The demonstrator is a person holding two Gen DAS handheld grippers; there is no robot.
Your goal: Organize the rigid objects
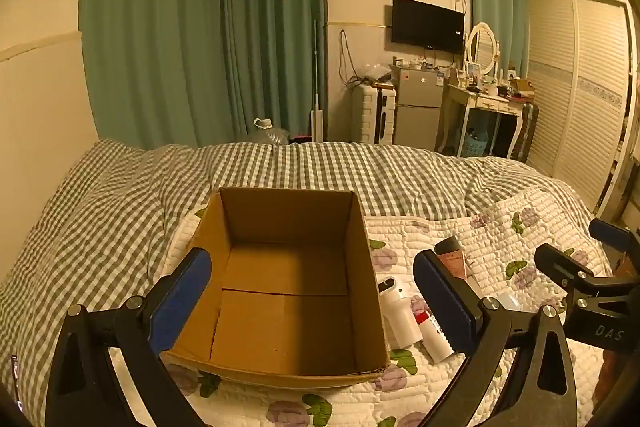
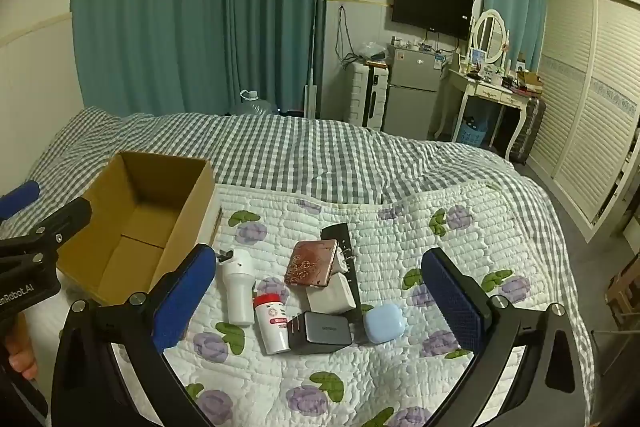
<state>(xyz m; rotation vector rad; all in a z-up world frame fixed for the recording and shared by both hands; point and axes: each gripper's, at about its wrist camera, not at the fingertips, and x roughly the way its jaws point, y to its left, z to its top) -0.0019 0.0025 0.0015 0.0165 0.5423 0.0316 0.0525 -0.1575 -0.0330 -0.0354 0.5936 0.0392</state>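
Bedroom, floral quilt (image 2: pixel 400 367) over checked bedding. Cardboard box (image 1: pixel 286 291) open on quilt, nothing visible inside. Just right of it, clustered: white bottle (image 2: pixel 239 287), red-capped bottle (image 2: pixel 273 323), copper case (image 2: pixel 311 263), dark charger (image 2: pixel 322 331), blue case (image 2: pixel 383 323). Left claw (image 1: pixel 312 297) spread wide, holding nothing, over box. Right claw (image 2: pixel 320 293) spread wide, holding nothing, above cluster.

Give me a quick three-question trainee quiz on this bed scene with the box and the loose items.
1. True or false: the box is empty.
2. Which item lies nearest the box: A. blue case B. white bottle C. charger
3. Fill in: both the left claw and the right claw are ____.

Key: 1. true 2. B 3. open
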